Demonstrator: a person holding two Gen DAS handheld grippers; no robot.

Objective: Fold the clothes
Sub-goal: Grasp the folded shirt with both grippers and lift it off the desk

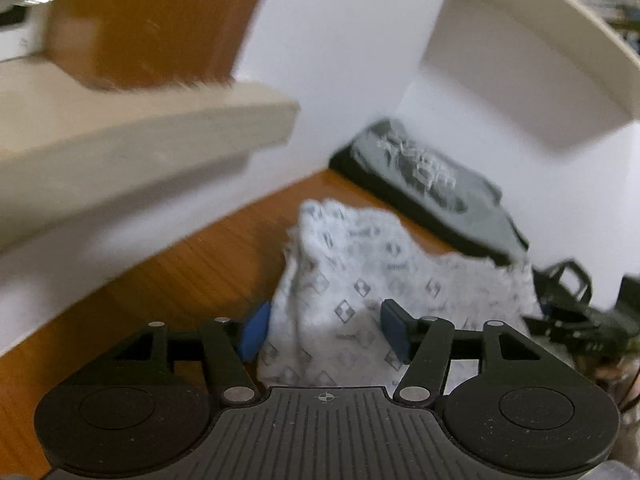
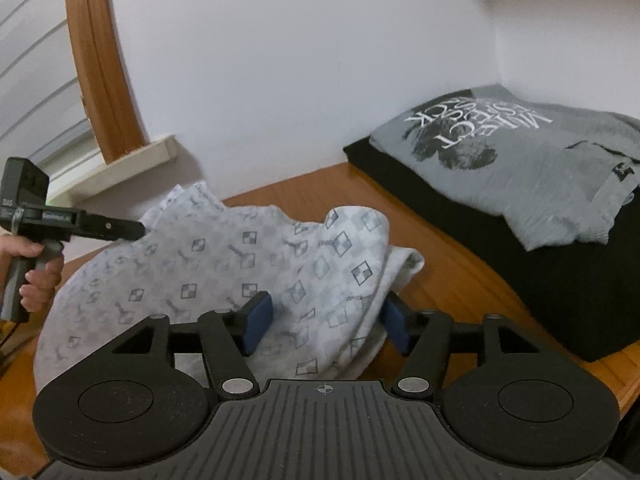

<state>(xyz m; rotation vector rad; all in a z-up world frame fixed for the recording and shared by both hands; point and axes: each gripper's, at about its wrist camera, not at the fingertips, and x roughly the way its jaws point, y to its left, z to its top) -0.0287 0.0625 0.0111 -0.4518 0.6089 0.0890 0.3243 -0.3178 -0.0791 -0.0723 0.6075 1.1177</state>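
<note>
A white garment with a grey diamond print lies crumpled on the wooden table. My left gripper is open; its blue pads stand apart with a fold of this cloth between them, not squeezed. In the right wrist view the same garment spreads leftward in a loose heap. My right gripper is open too, its pads either side of the garment's near right fold. At the left a hand holds the other tool's handle; that tool's tips are hidden behind the cloth.
A folded grey T-shirt with white lettering rests on a folded black garment in the far right corner against the white wall. A beige window sill and wooden frame are on the left. The table's edge runs near right.
</note>
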